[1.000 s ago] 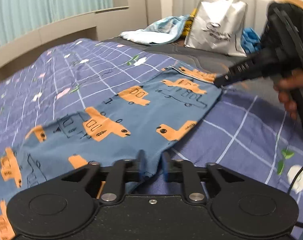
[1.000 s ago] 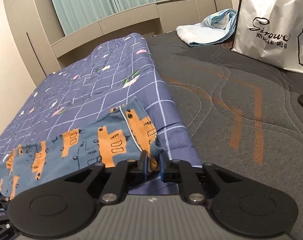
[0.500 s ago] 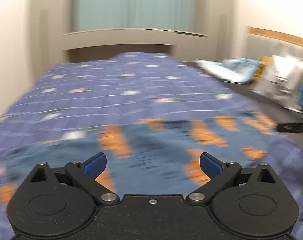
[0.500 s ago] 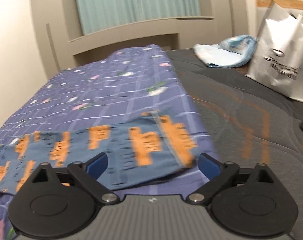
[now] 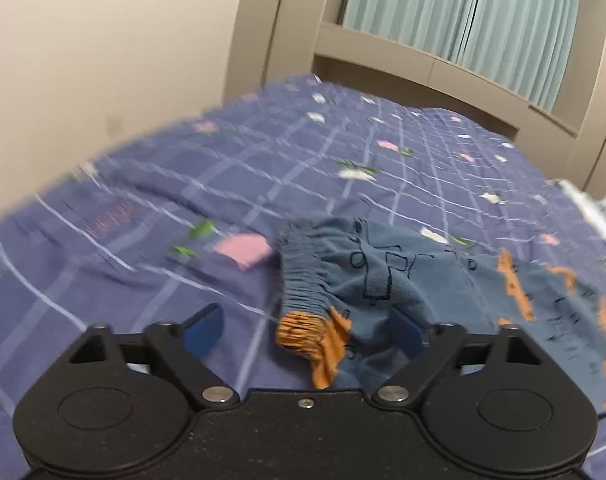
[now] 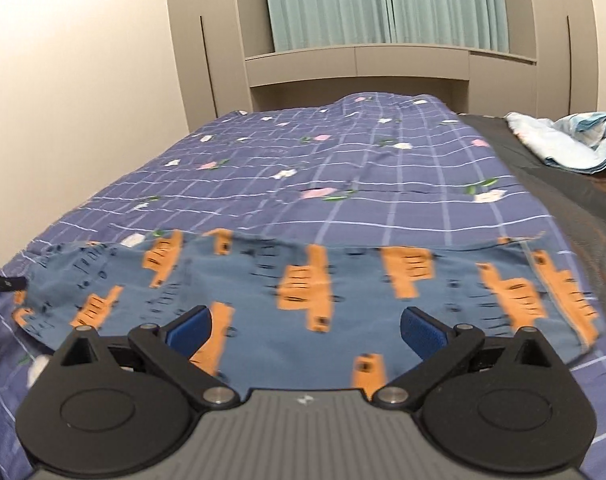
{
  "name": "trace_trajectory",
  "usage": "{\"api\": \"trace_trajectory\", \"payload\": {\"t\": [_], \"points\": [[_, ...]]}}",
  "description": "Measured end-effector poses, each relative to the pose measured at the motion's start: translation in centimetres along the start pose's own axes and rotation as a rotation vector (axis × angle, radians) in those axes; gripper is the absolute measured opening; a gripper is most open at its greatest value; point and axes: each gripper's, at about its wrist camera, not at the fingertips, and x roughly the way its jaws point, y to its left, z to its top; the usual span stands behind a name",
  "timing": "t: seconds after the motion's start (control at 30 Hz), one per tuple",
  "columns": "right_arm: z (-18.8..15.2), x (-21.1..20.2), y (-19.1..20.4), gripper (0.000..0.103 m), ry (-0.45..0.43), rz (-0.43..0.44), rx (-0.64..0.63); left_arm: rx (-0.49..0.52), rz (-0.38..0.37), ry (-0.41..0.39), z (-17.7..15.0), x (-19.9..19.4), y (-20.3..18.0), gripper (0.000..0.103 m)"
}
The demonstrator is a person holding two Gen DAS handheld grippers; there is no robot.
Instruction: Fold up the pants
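Left wrist view: the left tongs (image 5: 305, 326) stand wide, having just closed a little, above the pants' (image 5: 403, 280) gathered elastic waistband on the bedspread (image 5: 263, 168); a second ago they pinched the fabric. Right wrist view: the right tongs (image 6: 305, 326), just opened wide, hover over soft blue pants (image 6: 303, 280) with orange prints, now released and flat.

Left wrist view: sits low behind the left tool (image 5: 309, 330), looking down along the bed (image 5: 231, 184) toward wall and curtain (image 5: 463, 20), tilted, close to the pants (image 5: 403, 276) waistband.
Right wrist view: sits behind the right tool (image 6: 305, 330), facing straight up the bed (image 6: 383, 168) to the curtain (image 6: 383, 0), over the pants (image 6: 303, 280).
Shared: pants, checked bedspread, curtain.
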Motion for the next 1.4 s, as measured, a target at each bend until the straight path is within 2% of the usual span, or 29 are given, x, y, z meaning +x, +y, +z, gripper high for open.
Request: {"api": "trace_trajectory", "payload": {"t": [0.07,0.17,0.23,0.3,0.47,0.57,0.67,0.77,0.87,0.9,0.97,1.0,1.03,1.13,1.2,1.3,1.4], "points": [[0.1,0.3,0.8,0.103,0.007,0.000,-0.003,-0.042,-0.020,0.032,0.3,1.2,0.2,0.077],[0.1,0.7,1.5,0.103,0.020,0.002,0.000,-0.080,-0.007,0.056,0.3,2.4,0.0,0.060],[-0.1,0.8,1.9,0.103,0.031,-0.001,-0.003,-0.067,0.003,0.066,0.3,2.7,-0.4,0.036],[-0.3,1.2,2.1,0.103,0.044,-0.004,-0.004,-0.039,0.043,0.054,0.3,2.4,-1.0,0.026],[-1.0,1.4,2.3,0.103,0.059,-0.021,0.007,0.048,0.117,-0.060,0.5,-0.9,-2.5,0.022],[-1.4,1.5,2.0,0.103,0.066,-0.025,0.020,0.043,0.127,-0.113,1.3,-3.4,-2.3,0.021],[-1.8,1.5,1.5,0.103,0.072,-0.032,0.025,0.066,0.137,-0.113,1.3,-4.4,-2.2,0.021],[-2.2,1.7,0.9,0.103,0.079,-0.038,0.043,0.106,0.145,-0.076,0.5,-3.1,-2.3,0.021],[-2.6,1.9,0.5,0.103,0.085,-0.039,0.051,0.129,0.158,-0.038,-0.3,-1.6,-2.5,0.024],[-2.7,1.8,0.4,0.103,0.083,-0.039,0.047,0.140,0.167,-0.033,-0.4,-1.5,-2.7,0.028],[-2.9,1.6,0.1,0.103,0.077,-0.039,0.037,0.153,0.178,-0.038,-0.5,-1.8,-3.3,0.052],[-3.0,1.5,-0.1,0.103,0.071,-0.038,0.035,0.160,0.175,-0.047,-0.5,-2.1,-3.6,0.075],[-3.0,1.3,-0.4,0.103,0.061,-0.036,0.038,0.169,0.186,-0.072,-0.6,-2.5,-4.1,0.086],[-3.0,0.4,-1.7,0.103,0.029,-0.057,0.055,0.228,0.236,-0.126,-0.6,-3.1,-6.1,0.099],[-3.1,-0.3,-3.0,0.103,0.005,-0.081,0.075,0.257,0.246,-0.149,-0.6,-3.4,-7.8,0.102],[-3.4,-1.6,-5.4,0.103,-0.019,-0.143,0.110,0.293,0.177,-0.158,-0.8,-3.4,-10.6,0.102],[-3.8,-2.5,-8.2,0.103,-0.024,-0.207,0.159,0.323,0.077,-0.136,-1.2,-2.6,-13.9,0.102]]}}
